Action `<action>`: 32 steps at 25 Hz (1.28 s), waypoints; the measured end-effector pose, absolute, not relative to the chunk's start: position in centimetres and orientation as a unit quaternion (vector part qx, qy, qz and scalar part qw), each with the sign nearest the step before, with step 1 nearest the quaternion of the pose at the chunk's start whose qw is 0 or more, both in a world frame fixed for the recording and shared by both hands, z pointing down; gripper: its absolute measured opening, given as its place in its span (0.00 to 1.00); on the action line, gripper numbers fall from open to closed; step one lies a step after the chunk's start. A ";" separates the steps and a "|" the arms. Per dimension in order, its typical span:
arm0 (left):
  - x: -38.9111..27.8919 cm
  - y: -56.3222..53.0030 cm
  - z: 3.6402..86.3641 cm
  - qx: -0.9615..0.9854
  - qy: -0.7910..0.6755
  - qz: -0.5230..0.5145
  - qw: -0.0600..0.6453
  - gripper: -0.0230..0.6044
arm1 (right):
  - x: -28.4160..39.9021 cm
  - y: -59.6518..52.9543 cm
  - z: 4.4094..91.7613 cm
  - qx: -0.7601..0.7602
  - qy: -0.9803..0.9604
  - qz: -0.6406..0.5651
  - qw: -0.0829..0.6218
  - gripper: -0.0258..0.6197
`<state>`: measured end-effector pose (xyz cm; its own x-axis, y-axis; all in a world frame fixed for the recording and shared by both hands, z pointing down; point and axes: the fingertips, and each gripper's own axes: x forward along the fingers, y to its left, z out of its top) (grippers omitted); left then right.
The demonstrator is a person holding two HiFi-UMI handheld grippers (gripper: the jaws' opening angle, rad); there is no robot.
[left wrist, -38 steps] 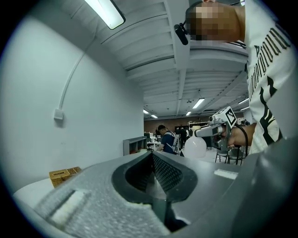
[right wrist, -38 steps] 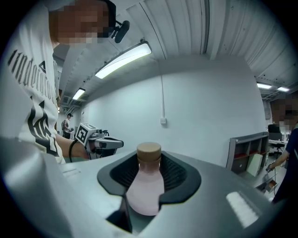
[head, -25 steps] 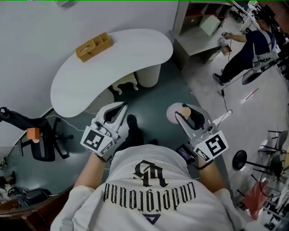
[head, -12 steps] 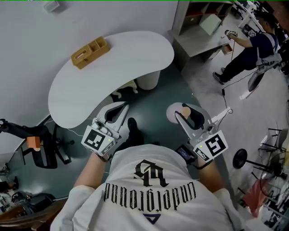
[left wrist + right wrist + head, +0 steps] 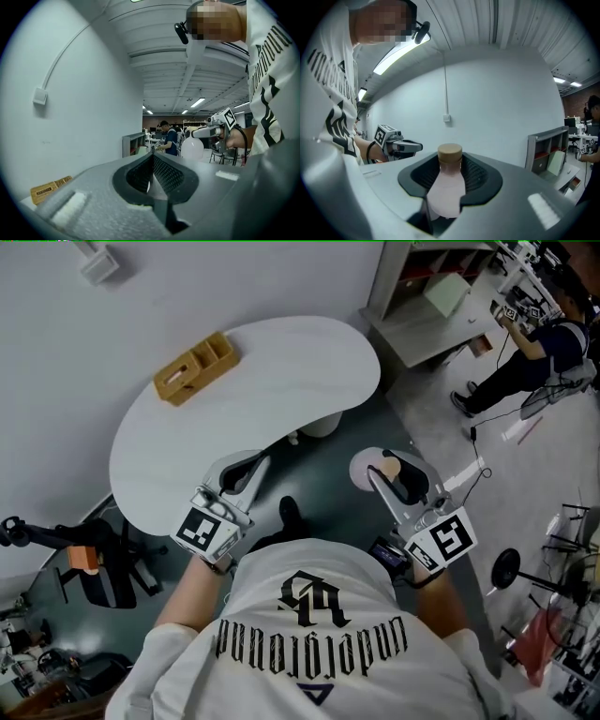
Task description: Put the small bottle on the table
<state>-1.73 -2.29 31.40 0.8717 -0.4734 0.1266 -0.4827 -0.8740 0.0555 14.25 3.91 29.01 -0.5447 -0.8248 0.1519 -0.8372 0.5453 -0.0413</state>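
The small bottle, pale pink with a tan cap, is clamped in my right gripper, held in front of my body over the dark floor. In the right gripper view the bottle stands upright between the pads, cap on top. My left gripper is shut and empty, just at the near edge of the white kidney-shaped table. In the left gripper view its pads meet at the tip, and the right gripper with the bottle shows beyond.
A wooden organiser box lies on the table's far left. The table's pedestal stands below its right part. An office chair is at the lower left, grey shelving at the upper right, a person beyond it.
The table has drawn closer and slid rightwards in the head view, its near edge now at my left gripper. Both grippers keep their pose, the bottle still held.
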 end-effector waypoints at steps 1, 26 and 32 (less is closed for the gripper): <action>-2.3 -3.3 31.4 0.967 -0.247 0.054 0.042 0.05 | 13.8 3.0 29.0 0.476 -0.876 0.054 0.057 0.25; -10.5 -14.1 32.4 0.969 -0.242 0.034 0.048 0.05 | 5.2 -10.4 30.4 0.471 -0.878 0.055 0.071 0.25; -11.1 -15.4 33.1 0.964 -0.258 0.046 0.049 0.05 | 4.5 -12.9 31.3 0.454 -0.886 0.054 0.075 0.25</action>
